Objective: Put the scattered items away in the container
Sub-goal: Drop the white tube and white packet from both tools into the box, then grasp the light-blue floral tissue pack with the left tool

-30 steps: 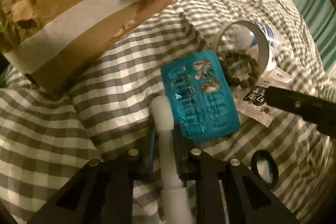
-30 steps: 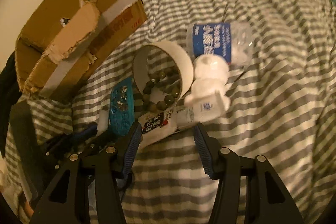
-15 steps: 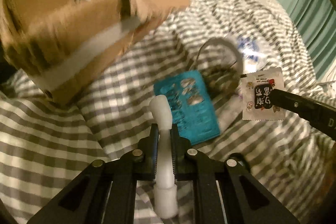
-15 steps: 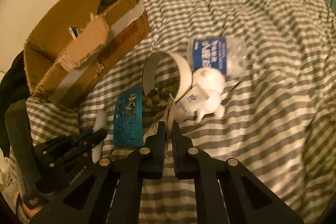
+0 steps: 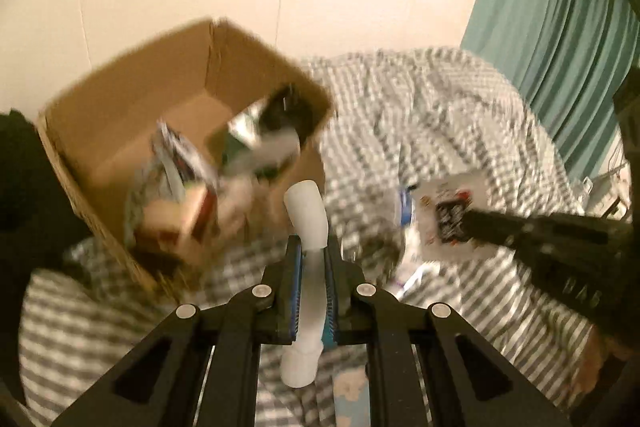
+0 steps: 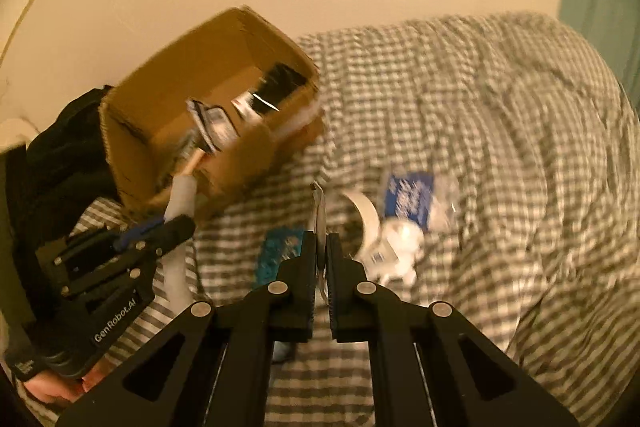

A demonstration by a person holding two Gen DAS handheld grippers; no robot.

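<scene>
My left gripper is clamped on the tube, long axis along the jaws; the box lies ahead-left, nearer it. My right gripper pinches the sachet, box further left.

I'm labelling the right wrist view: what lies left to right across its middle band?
left gripper holding a white tube → cardboard box → teal blister pack → flat sachet in the right gripper → tape roll → blue-labelled bag.
</scene>
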